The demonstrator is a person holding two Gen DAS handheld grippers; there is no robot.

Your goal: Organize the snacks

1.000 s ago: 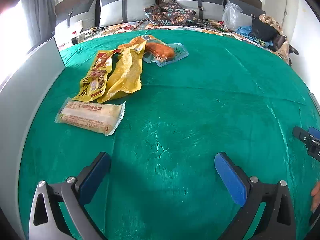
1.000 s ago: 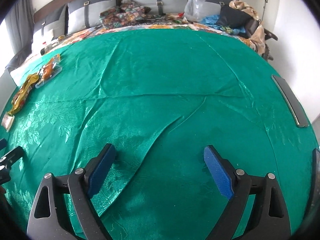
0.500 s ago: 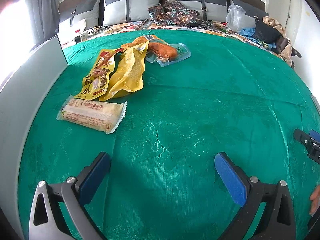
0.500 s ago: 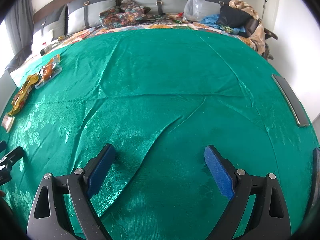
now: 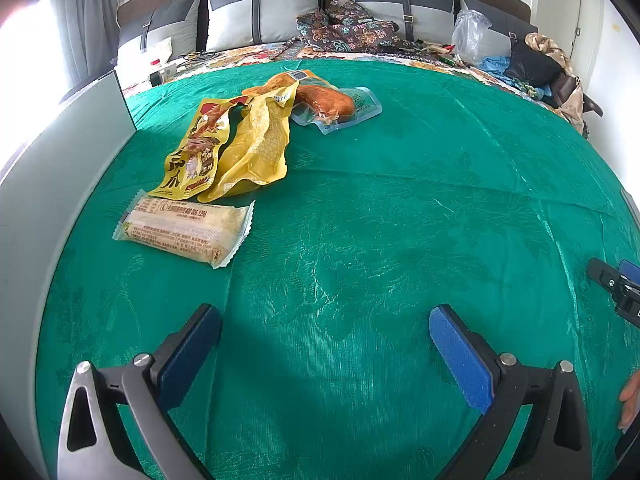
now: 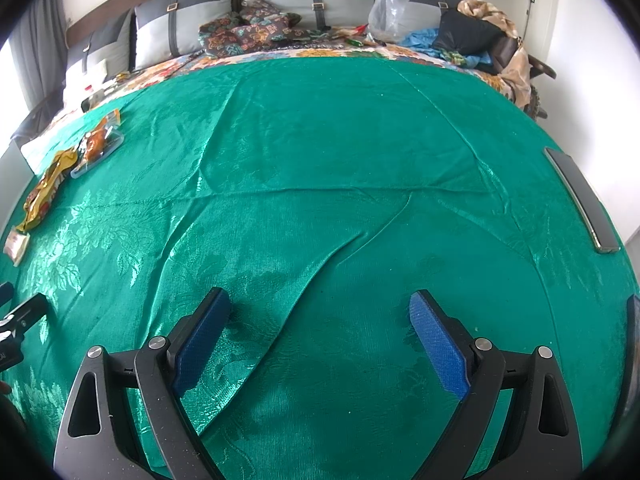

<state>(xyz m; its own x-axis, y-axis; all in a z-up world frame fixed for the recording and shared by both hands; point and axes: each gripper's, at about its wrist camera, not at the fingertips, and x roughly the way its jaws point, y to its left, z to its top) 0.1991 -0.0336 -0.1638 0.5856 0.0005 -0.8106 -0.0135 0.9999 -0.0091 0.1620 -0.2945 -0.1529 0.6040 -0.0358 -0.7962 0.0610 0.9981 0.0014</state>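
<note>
Left gripper (image 5: 324, 344), jaws wide and empty, is nearer the pale snack bar (image 5: 185, 230), lying crosswise ahead-left near the cloth's (image 5: 400, 200) left edge.

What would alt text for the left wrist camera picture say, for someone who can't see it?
Four snack packets lie on a green cloth ahead of the open, empty left claw: a pale wafer pack nearest, two yellow pouches behind it, and a clear-wrapped sausage farthest. Grey pillows line the back.
</note>
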